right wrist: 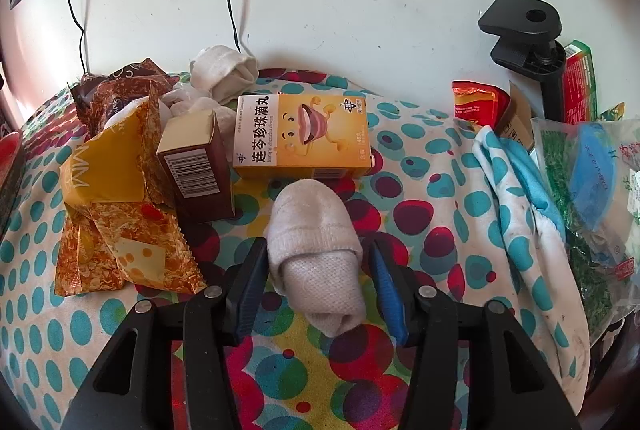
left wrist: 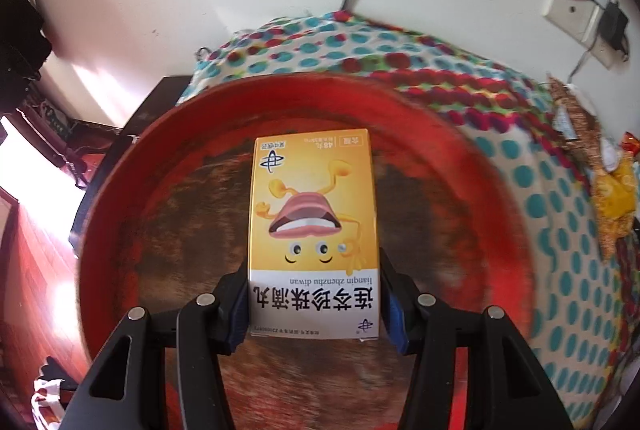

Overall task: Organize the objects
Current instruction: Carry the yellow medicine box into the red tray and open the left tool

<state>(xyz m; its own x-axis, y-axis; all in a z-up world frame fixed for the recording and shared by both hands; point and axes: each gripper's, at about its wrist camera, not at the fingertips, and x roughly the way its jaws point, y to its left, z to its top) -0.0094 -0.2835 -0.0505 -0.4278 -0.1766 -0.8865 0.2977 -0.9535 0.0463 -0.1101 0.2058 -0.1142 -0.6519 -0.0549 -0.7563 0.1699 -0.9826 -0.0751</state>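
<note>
Dotted tablecloth (right wrist: 420, 166) under everything, its near and side edges cut off by the round lens border. Red round tray (left wrist: 132, 190) filling the left wrist view, rim cropped at the bottom, worn brown floor blurred. Foil snack wrappers (right wrist: 116, 226) heaped at left, print mostly unreadable. Blue-dotted cloth (right wrist: 516, 198) draped at right, half covering a clear bag (right wrist: 588, 190) with green contents. Yellow medicine box (left wrist: 314, 230) clamped at its near end between the left gripper (left wrist: 314, 304) pads, hanging over the tray; contact with the tray floor hard to judge. Second yellow box (right wrist: 304, 136) lying flat on the cloth, beside an upright brown carton (right wrist: 196, 166). Rolled white sock (right wrist: 316, 258) lying between the right gripper (right wrist: 316, 290) fingers, jaws moderately apart, a gap showing on the right side; touch on the left pad unclear
</note>
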